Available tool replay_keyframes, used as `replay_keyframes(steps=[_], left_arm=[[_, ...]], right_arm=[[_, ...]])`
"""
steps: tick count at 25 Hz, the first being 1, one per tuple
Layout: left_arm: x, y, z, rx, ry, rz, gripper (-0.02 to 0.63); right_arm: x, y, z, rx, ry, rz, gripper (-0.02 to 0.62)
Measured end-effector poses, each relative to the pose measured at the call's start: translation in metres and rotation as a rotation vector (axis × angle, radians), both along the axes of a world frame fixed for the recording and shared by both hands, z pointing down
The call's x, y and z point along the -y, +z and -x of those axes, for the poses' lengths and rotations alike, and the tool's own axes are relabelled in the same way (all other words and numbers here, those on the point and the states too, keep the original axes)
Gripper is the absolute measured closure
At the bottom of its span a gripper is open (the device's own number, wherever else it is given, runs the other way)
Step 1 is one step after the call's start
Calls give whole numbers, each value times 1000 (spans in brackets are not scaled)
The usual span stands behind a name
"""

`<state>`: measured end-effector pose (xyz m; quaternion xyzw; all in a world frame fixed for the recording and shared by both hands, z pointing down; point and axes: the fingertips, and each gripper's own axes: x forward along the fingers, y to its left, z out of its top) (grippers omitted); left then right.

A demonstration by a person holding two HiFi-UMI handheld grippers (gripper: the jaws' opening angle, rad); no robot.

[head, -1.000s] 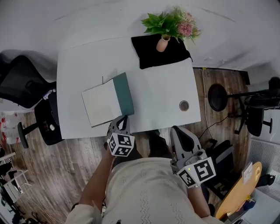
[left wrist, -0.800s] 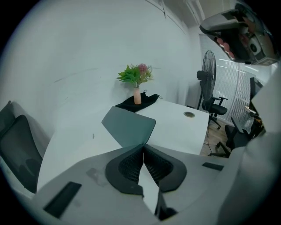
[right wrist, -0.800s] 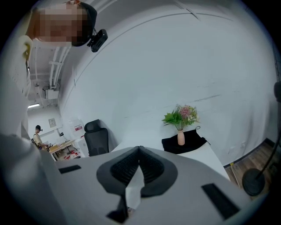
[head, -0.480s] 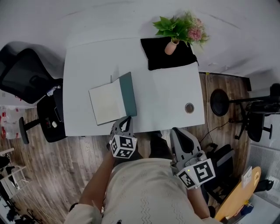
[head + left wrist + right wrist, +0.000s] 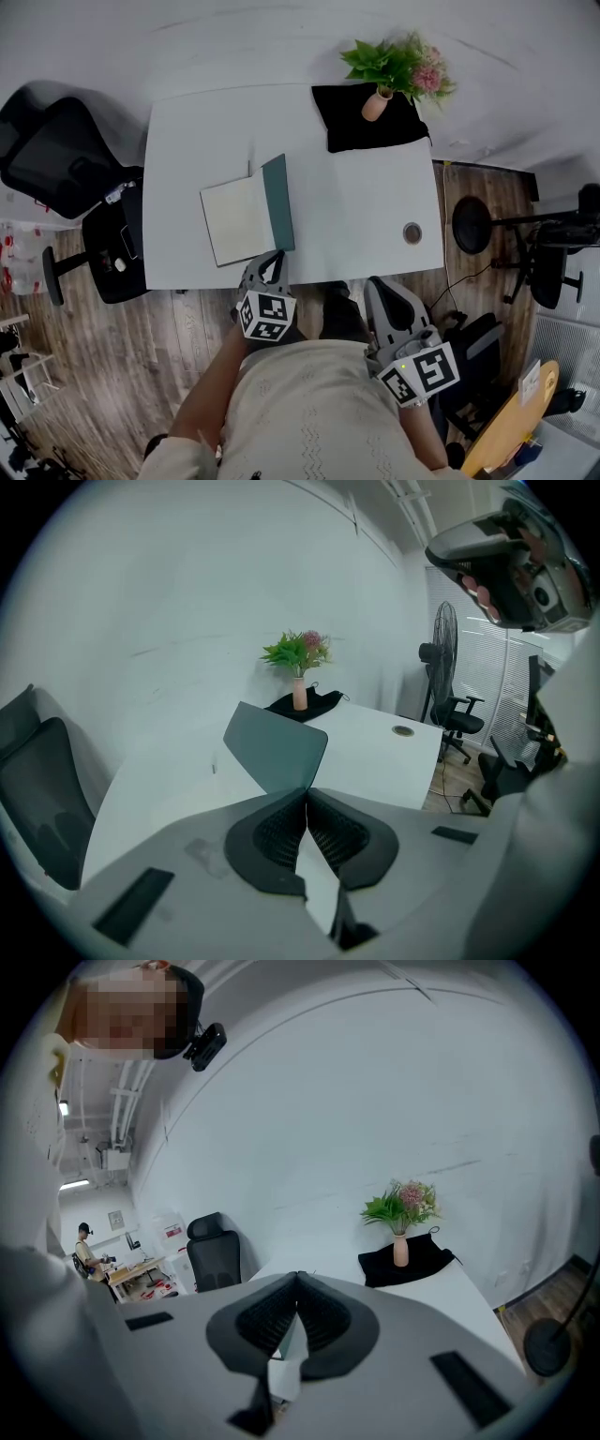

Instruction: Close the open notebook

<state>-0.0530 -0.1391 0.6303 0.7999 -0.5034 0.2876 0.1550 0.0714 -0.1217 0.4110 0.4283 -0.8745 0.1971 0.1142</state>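
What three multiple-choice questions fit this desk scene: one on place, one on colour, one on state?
1. Where stands the small pink vase of flowers? A on the black cloth; B on a chair; C on the floor.
2. What colour is the paper notebook's cover? A red; B dark teal; C yellow.
3. The notebook lies: A shut; B open, cover raised; C torn in half.
Key: 1 A, black cloth lies under it; 2 B, its cover looks teal; 3 B, a cream page lies bare.
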Motion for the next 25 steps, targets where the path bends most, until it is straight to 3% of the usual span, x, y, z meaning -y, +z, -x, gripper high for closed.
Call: replay_keyframes(steps=[17,25], left_arm=[[-15,-1,31,-26,-39,-12,592],[-22,3,46,1,-41,-14,594]], right_arm=[[-8,-1,36,-5,-48,-14,594],[-12,2,48,-7,-68,-10,594]])
